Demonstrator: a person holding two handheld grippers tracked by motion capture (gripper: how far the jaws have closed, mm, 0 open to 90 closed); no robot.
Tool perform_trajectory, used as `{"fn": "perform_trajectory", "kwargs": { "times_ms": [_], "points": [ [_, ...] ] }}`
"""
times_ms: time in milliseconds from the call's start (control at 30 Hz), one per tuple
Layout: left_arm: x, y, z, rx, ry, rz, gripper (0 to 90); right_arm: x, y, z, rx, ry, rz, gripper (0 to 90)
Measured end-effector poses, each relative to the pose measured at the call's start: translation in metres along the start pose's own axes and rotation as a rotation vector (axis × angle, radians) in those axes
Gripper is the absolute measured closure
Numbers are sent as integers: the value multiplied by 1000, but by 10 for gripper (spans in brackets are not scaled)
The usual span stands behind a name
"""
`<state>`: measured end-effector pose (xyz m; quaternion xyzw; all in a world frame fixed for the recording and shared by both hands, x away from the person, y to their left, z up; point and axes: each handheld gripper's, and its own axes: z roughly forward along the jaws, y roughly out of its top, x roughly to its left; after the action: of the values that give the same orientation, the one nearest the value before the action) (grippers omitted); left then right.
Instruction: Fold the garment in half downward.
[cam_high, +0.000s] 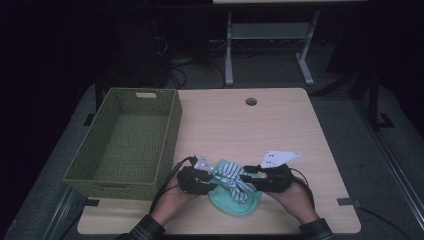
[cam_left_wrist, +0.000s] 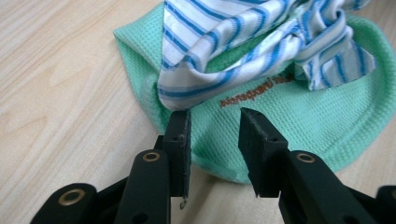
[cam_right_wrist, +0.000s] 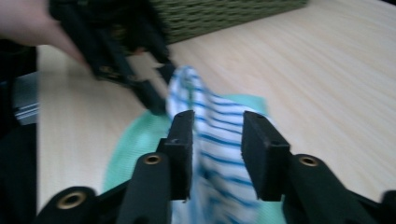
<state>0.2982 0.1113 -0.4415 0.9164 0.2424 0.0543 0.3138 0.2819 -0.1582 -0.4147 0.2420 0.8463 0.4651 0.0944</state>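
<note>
Plaid sleeves and two hands enter at the bottom of the high view. Just above them, the left gripper (cam_high: 212, 176) and right gripper (cam_high: 248, 178) face each other over a striped cloth (cam_high: 231, 174) bunched on a round green cloth (cam_high: 240, 202), at lower centre on the wooden table (cam_high: 280, 130). Both pairs of jaws stand spread, pinching nothing; the striped cloth lies between the right gripper's jaws. Farther up at left sits a woven green basket (cam_high: 107, 175).

Dim lab or workshop room.
Wooden table (cam_high: 280, 125) on grey carpet (cam_high: 350, 150); metal bench frame (cam_high: 270, 40) and loose cables (cam_high: 175, 65) behind.
</note>
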Motion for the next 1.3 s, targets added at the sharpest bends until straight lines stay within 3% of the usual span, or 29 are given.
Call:
{"fn": "perform_trajectory", "kwargs": {
  "times_ms": [133, 267, 367, 567, 700, 800, 900, 1067, 1133, 1300],
  "points": [
    [-2, 0, -6, -6, 14, 11, 634, -15, -9, -11, 15, -43, 27, 700],
    [-1, 3, -15, -52, 20, -10, 601, -24, -19, -20, 28, -61, 61, 687],
    [1, 6, -21, -79, 19, -18, 566, -25, -27, -29, 15, -25, 105, 655],
    [3, 14, -21, -97, 22, -18, 523, -15, -36, -28, 20, 75, 135, 598],
    [4, 18, -15, -88, 17, -3, 552, -10, -38, -15, 67, 89, 121, 647],
    [6, 20, -8, -54, -16, 16, 723, -8, -39, -9, 93, 83, 95, 766],
    [8, 22, -5, -54, -29, 21, 844, -8, -39, -7, 111, 51, 59, 860],
    [13, 32, -2, -72, -20, 22, 863, -20, -36, -8, 111, 2, 65, 874],
    [15, 37, -6, -103, -12, 19, 863, -26, -32, -13, 84, -14, 62, 875],
    [11, 41, -22, -173, 4, 20, 845, -20, -20, -29, 17, -27, 42, 870]
  ]
}}
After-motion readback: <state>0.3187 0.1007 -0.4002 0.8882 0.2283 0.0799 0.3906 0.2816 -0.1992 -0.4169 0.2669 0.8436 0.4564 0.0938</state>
